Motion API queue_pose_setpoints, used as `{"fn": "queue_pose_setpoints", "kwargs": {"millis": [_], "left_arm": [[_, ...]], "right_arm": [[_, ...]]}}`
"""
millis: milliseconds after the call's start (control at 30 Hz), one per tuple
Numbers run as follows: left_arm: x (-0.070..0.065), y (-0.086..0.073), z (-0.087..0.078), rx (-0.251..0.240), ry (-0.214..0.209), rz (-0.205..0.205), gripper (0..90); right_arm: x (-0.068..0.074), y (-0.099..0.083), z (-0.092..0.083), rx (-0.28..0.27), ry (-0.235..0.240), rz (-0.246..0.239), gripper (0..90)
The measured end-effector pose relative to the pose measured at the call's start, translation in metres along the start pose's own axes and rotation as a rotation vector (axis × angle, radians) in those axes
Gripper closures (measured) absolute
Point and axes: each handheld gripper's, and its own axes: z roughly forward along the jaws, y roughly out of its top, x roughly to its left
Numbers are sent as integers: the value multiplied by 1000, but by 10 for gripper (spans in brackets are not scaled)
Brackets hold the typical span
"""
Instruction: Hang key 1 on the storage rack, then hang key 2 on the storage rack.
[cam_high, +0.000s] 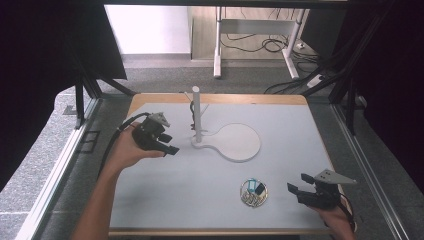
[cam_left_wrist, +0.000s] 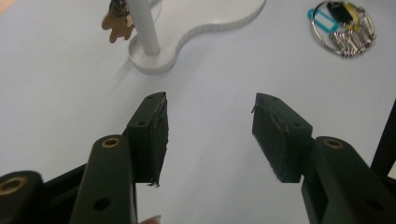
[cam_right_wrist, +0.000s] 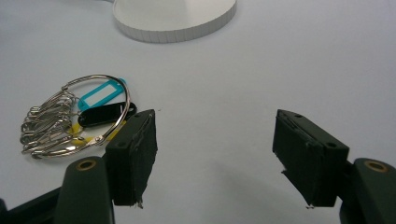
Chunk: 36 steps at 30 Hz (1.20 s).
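The key ring lay flat on the desk, near the right, just left of the right gripper, whose jaws stood wide apart with nothing between them. The left gripper hovered at the left, beside the stand, its jaws likewise apart and empty.

The likely job was hanging the ring on the stand. A flat wire ring offers little to bite; the jaws could skate over it, push it along the desk, or pinch a tag and leave the ring dangling crooked. A swing near the thin post might tip the stand.

The right gripper view showed the ring close: blue, black and yellow tags and a bunch of clips. The left gripper view showed a brown charm already hanging by the post, hardly readable from the high view.
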Motion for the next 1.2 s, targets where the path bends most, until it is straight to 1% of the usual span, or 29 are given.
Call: {"fn": "queue_pose_setpoints", "kwargs": {"millis": [67, 167, 200, 233, 267, 333, 367, 400, 433, 467, 567, 633, 667, 700, 733, 767, 800, 867, 900, 933, 1000, 1033, 1067, 1167, 1200], "left_arm": [[-4, -5, 2, -11, 2, -10, 462], [-11, -17, 4, -34, 1, -12, 462], [-16, -28, 7, -44, -12, -20, 459], [-16, -28, 7, -44, -12, -20, 459], [-21, -39, 12, -45, -16, -25, 458], [-25, -47, 17, -35, -4, -29, 458], [-25, -47, 17, -35, -4, -29, 458], [-28, -54, 21, -19, 3, -27, 458], [-28, -54, 21, -19, 3, -27, 457], [-31, -60, 24, -11, 9, -29, 458], [-33, -64, 26, -9, 13, -30, 456], [-33, -68, 27, -8, 11, -29, 453], [-32, -69, 28, -4, 7, -32, 447], [-30, -70, 27, -3, 10, -33, 447], [-27, -70, 23, -28, 12, -50, 442], [-27, -70, 23, -28, 12, -50, 442], [-27, -71, 22, -48, 8, -62, 441], [-28, -71, 25, -25, 23, -53, 440], [-28, -71, 25, -25, 23, -53, 440], [-29, -72, 26, -17, 24, -49, 440], [-31, -73, 30, -10, 8, -41, 437], [-33, -74, 31, -6, 6, -37, 435], [-33, -74, 31, -4, 11, -35, 434], [-33, -76, 32, -12, 8, -37, 433], [-32, -77, 32, -14, 6, -33, 431]], "right_arm": [[0, 0, 1, 6, -10, 6, 310], [-1, -1, 2, 12, -23, 12, 315], [-1, -1, 2, 8, -39, 1, 320], [-1, -1, 2, 8, -39, 1, 320], [0, 0, 1, 5, -40, -2, 325], [1, 2, -1, 1, -38, -9, 329], [1, 2, -1, 1, -38, -9, 329], [2, 3, -2, -2, -38, -10, 330], [2, 3, -2, -2, -38, -10, 330], [2, 3, -2, -1, -37, -9, 332], [2, 3, -1, 3, -37, -10, 335], [2, 3, -2, 0, -55, -6, 352], [1, 3, -3, -3, -71, 5, 364], [1, 3, -3, -3, -71, 5, 364], [3, 5, -5, -7, -80, 6, 371], [3, 5, -5, -7, -80, 6, 371], [6, 9, -7, -8, -77, 3, 378], [8, 13, -7, 0, -73, -3, 384], [8, 13, -7, 0, -73, -3, 384], [9, 17, -5, 22, -68, -10, 389], [12, 24, -3, 56, -67, -27, 422], [14, 28, -1, 77, -64, -41, 433], [17, 35, 0, 105, -63, -64, 440], [25, 50, 3, 180, -56, -101, 457], [29, 61, 8, 245, -42, -126, 468]]}}
